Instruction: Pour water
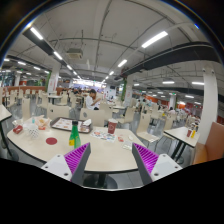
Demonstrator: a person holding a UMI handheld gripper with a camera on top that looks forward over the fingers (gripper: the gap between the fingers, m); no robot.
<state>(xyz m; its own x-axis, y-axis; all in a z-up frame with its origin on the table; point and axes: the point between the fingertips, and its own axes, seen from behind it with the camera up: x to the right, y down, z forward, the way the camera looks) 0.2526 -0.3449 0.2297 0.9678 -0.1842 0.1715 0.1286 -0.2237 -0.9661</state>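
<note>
A green bottle (74, 136) with a light top stands upright on the round beige table (110, 152), just ahead of my left finger. A small dark red cup (111, 128) stands further back near the table's middle, beyond the fingers. My gripper (112, 162) hangs above the near part of the table, open, its purple pads (79, 160) wide apart. Only bare tabletop lies between them.
A flat tray (70, 124) with small items lies behind the bottle. A red disc (51, 141) and several small objects (30, 125) sit to the left. Other tables and chairs fill the hall; a person (92, 98) sits far behind.
</note>
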